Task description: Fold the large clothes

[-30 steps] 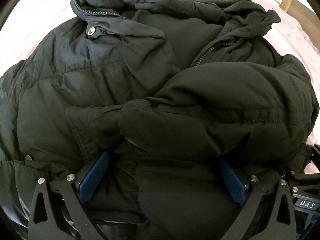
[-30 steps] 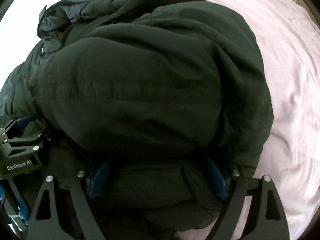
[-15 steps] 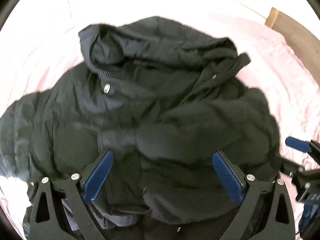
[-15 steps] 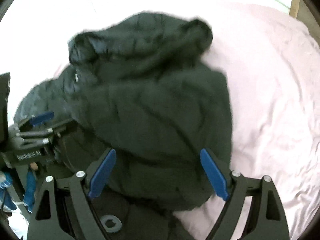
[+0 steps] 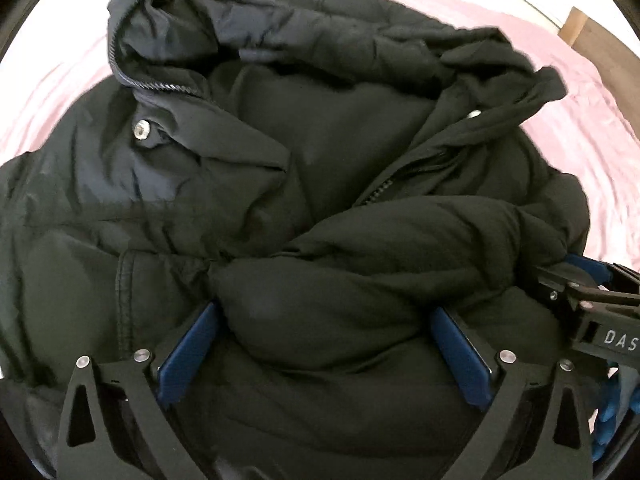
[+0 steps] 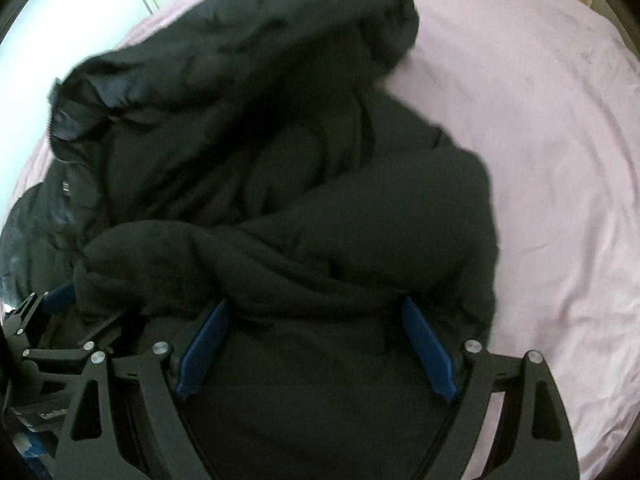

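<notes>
Both hand-held grippers, left (image 5: pixel 324 344) and right (image 6: pixel 316 344), have dropped back onto the black puffer jacket (image 5: pixel 280 208) on the pink bed (image 6: pixel 540 140), jaws wide around its folded bulk; next, pressing the fold flat.

Black padded jacket (image 6: pixel 304 208) heaped on pink bedsheet (image 6: pixel 552 168), hood end twd top left, blurred. Right gripper (image 6: pixel 316 344) pointing down over jacket's near bulge, blue pads (image 6: pixel 430 354) wide apart w/ fabric bulging between; firm clamp not confirmable. Left gripper (image 6: pixel 60 300) partly visible lower left, against jacket edge.
</notes>
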The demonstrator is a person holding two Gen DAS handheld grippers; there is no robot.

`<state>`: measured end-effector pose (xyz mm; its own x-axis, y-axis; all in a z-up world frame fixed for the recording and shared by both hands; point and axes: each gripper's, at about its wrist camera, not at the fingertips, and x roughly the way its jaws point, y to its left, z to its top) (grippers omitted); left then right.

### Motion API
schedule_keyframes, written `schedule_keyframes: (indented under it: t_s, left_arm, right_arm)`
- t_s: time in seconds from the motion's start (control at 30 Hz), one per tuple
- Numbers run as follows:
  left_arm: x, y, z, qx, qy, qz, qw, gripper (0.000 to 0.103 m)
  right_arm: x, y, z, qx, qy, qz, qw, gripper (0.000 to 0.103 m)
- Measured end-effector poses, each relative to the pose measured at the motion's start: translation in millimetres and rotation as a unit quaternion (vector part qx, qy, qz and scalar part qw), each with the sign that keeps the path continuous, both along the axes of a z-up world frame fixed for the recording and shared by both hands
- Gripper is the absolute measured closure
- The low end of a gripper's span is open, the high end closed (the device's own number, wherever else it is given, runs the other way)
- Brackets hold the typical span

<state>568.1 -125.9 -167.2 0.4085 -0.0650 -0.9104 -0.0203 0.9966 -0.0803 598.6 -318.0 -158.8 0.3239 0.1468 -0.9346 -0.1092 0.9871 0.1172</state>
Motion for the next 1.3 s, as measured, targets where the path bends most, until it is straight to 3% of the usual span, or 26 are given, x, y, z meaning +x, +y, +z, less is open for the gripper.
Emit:
schedule_keyframes:
  t_s: [0.13, 0.27, 0.4, 0.5, 0.63, 0.7, 0.83, 0.97, 1.3]
  left_arm:
    - [9, -4, -10, 0.012, 0.008, 0.0, 0.9999, 0.001]
    - [11, -6, -3, 0.018, 0.015, -0.012, 0.9997, 0.001]
    - [-1, -7, 32, 0.037, -0.022, -0.031, 0.9986, 0.001]
    - [-24, 1, 57, 0.024, -0.045, -0.038, 0.998, 0.001]
    - [-50, 7, 62, 0.011, -0.044, -0.035, 0.9984, 0.001]
    - [-57, 9, 50, 0.01, -0.03, -0.037, 0.9988, 0.001]
    - [-66, 16, 29, 0.009, 0.0, -0.036, 0.9993, 0.001]
    - [-76, 21, 46, 0.01, -0.014, -0.037, 0.9992, 0.001]
    - [-111, 51, 91, -0.006, -0.041, -0.005, 0.9991, 0.001]
  right_arm:
    - [10, 4, -18, -0.019, 0.013, 0.001, 1.0, 0.01]
    - [15, 8, -18, -0.027, 0.024, 0.001, 0.999, 0.01]
    - [5, 7, 12, -0.025, 0.0, 0.001, 1.0, 0.01]
    - [-23, 4, 47, -0.019, -0.042, -0.001, 0.999, 0.01]
    - [-61, 3, 74, -0.01, -0.069, -0.01, 0.998, 0.01]
    - [-80, 5, 75, -0.011, -0.067, -0.017, 0.998, 0.01]
    - [-104, 7, 42, -0.008, -0.02, -0.029, 0.999, 0.01]
    - [-113, 2, 31, -0.02, -0.007, -0.043, 0.999, 0.01]
    - [-139, 0, 62, -0.04, -0.013, -0.059, 0.997, 0.01]
